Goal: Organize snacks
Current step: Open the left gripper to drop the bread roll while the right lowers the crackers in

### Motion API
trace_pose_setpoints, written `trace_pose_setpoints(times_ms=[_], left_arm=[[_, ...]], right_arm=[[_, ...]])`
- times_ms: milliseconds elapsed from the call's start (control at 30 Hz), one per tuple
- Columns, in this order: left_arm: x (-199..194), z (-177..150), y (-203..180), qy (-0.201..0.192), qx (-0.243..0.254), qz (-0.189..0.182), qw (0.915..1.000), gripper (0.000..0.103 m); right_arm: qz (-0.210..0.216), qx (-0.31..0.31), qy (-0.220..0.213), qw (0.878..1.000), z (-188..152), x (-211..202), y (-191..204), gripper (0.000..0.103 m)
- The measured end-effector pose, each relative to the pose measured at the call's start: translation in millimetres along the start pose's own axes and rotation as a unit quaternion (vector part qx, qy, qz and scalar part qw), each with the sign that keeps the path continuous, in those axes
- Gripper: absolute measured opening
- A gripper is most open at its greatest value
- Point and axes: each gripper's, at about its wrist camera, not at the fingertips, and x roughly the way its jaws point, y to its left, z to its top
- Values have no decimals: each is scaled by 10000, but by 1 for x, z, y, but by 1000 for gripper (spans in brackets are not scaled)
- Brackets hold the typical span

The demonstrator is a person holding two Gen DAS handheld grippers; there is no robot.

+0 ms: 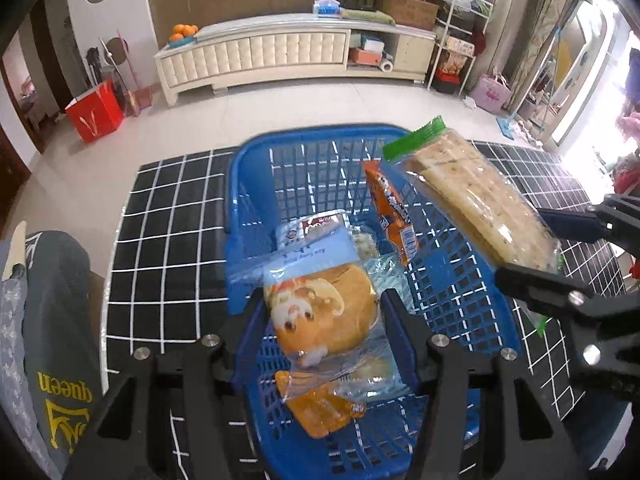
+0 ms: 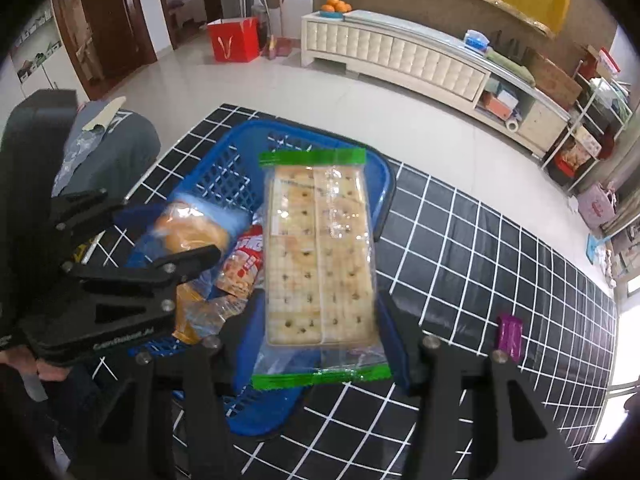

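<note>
The right gripper (image 2: 322, 336) has its fingers (image 2: 394, 332) clamped on the near end of a long clear-wrapped pack of crackers with green sealed ends (image 2: 320, 256). Its long axis runs straight away from the gripper, over the blue plastic lattice basket (image 2: 224, 172). The left gripper (image 1: 320, 316) has its fingers (image 1: 400, 332) pinching a round bun in a clear wrapper (image 1: 324, 316) inside that basket. An orange snack packet (image 1: 392, 216) leans upright against the basket wall. The basket sits on a black, white-gridded table (image 2: 500, 248).

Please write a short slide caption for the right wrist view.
Right gripper holds a cracker pack above the blue basket, beside the left gripper holding a bread bun.
</note>
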Motion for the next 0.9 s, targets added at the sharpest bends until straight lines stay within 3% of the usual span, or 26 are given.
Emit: trace_pose_setpoints(times_ms=[233,533,900], left_arm=[[-6,3,-4,-83,157,236,9996,55],[-45,-3,14,-461,50,503,9977,55],[-47,-9,53,-594,-238,614,9961,55]], right_arm=[[70,29,-46,10000,-1,-8,1,58],[220,60,-109,9997,9,-16,11,58],[269,13,394,9989,34,41,33,58]])
